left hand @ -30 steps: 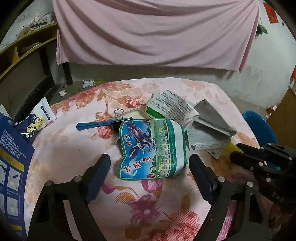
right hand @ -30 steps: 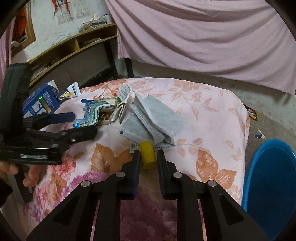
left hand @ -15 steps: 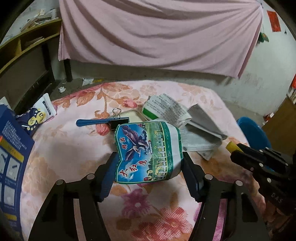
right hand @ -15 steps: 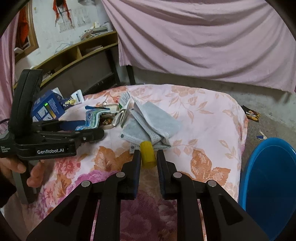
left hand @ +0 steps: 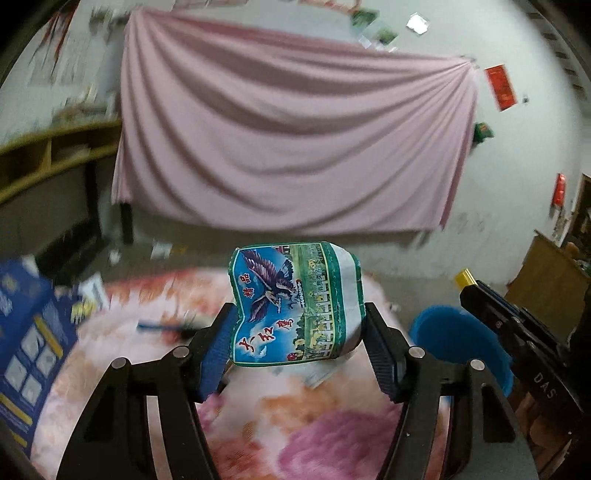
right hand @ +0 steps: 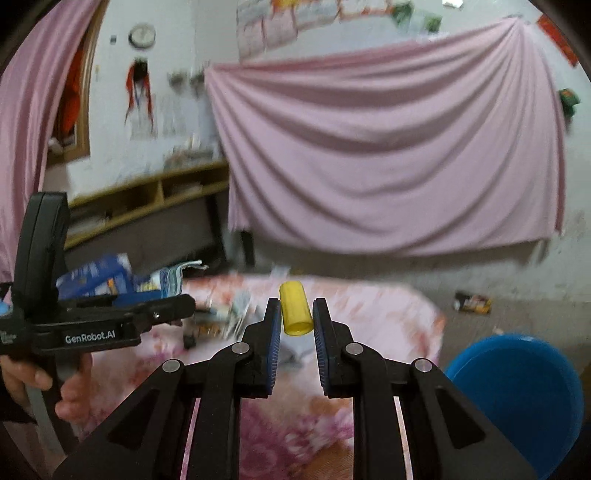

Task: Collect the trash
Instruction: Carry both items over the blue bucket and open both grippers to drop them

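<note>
Since a second ago, I have my left gripper (left hand: 297, 332) closed on the lifted wrapper (left hand: 295, 306), right gripper (right hand: 294, 317) fingers still pinching the raised yellow cap (right hand: 294, 314) above the surface (left hand: 295, 424).

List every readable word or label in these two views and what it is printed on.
"GenRobot.AI": side of the left gripper.
"DAS": body of the right gripper.
Red handwritten-style Chinese characters on the wrapper held by the left gripper: too stylised to read surely.
Print on the blue box and the wall papers: too blurred.
</note>
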Available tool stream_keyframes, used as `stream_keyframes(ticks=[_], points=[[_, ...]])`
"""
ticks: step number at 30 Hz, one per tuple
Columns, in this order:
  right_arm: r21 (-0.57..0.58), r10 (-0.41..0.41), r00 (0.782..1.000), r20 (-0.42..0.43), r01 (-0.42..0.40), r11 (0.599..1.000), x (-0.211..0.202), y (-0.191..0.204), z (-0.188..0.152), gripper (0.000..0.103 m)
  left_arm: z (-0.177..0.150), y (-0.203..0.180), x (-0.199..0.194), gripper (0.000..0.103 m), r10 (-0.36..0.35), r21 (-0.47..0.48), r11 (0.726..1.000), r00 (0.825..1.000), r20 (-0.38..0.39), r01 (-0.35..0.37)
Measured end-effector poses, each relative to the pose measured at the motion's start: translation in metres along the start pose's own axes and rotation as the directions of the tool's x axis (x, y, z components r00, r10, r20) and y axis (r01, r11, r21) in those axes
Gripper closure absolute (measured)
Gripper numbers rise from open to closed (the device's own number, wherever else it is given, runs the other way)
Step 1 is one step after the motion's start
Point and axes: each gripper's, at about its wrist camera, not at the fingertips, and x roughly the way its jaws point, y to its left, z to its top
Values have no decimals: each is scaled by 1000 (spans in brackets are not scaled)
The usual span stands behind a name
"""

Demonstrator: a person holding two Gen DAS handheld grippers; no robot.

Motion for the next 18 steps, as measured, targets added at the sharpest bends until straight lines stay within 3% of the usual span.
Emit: stream_keyframes(ticks=[4,8,13,18], points=[[34,-43,991,128,39,999,-27,-16,8,88,18,-34,-6,42,-51,60,997,997,61,47],[79,-121,963,239,104,991,-55,-40,11,88,32,-71,-3,42,-107,124,988,990,90,96],[140,-228,924,308,193,971,-86,-66,9,88,36,-115,5,42,-166,193,970,982,94,146],[196,-319,894,313,268,943,-108,-93,3,88,27,-154,21,42,-214,245,950,975,60,193]])
